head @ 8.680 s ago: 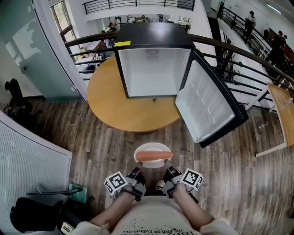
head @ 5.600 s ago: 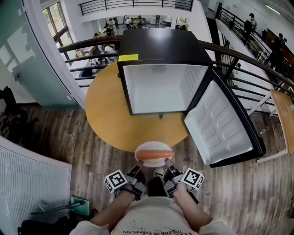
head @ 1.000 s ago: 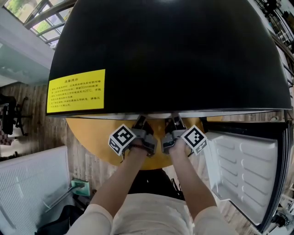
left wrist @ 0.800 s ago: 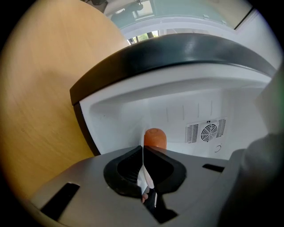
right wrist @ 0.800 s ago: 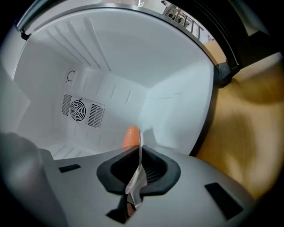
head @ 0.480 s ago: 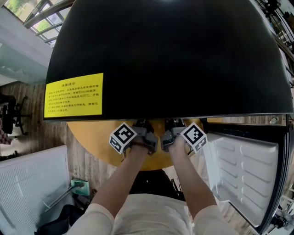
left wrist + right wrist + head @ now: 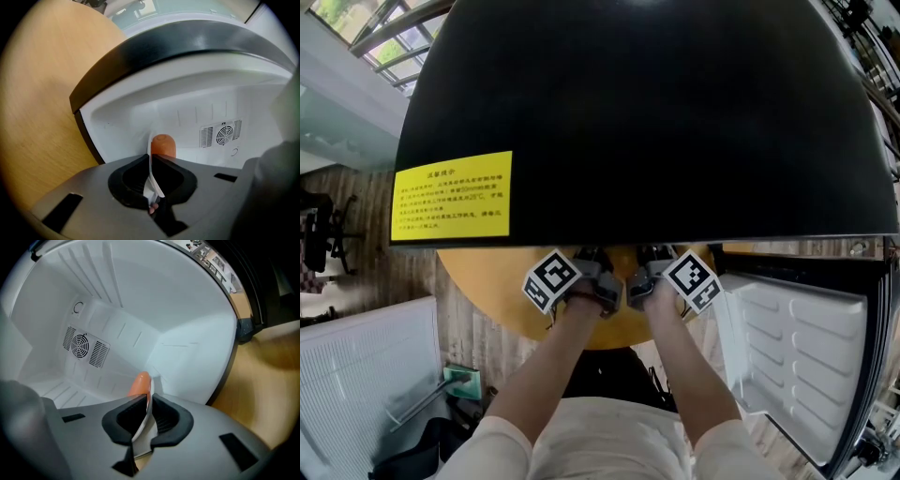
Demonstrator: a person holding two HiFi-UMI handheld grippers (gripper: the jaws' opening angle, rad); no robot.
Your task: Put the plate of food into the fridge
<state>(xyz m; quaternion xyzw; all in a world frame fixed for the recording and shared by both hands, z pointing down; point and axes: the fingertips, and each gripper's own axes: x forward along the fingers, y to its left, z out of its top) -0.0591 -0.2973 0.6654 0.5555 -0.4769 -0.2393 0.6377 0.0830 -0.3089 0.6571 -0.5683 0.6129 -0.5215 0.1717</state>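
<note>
**Two-handed insertion of the plate into the fridge.** In the head view your left gripper [image 7: 589,274] and right gripper [image 7: 649,275] sit side by side at lower centre. Their tips pass under the glossy black top of the fridge [image 7: 647,112], which hides the plate from this view.

Each gripper view shows its dark, ribbed jaws pinched narrow on the thin white rim of the plate [image 7: 151,157], seen edge-on at centre frame. The smooth orange sausage [image 7: 163,144] lies on the plate just beyond the jaws. The plate is within the moulded white cavity; whether it touches the floor cannot be told.

To do the step well:
- Hold both grippers level and move them as one, since the rounded sausage would likely roll on the slick plate if either side dips.
- Advance toward the back wall with the slotted fan vent [image 7: 86,348].
- Lower until the ribbed floor bears the plate, and only then part the jaws, both together.
- Mind the door [image 7: 797,356], open at the right of the head view, and the round, matte wooden table [image 7: 37,93] at the left of the left gripper view.
</note>
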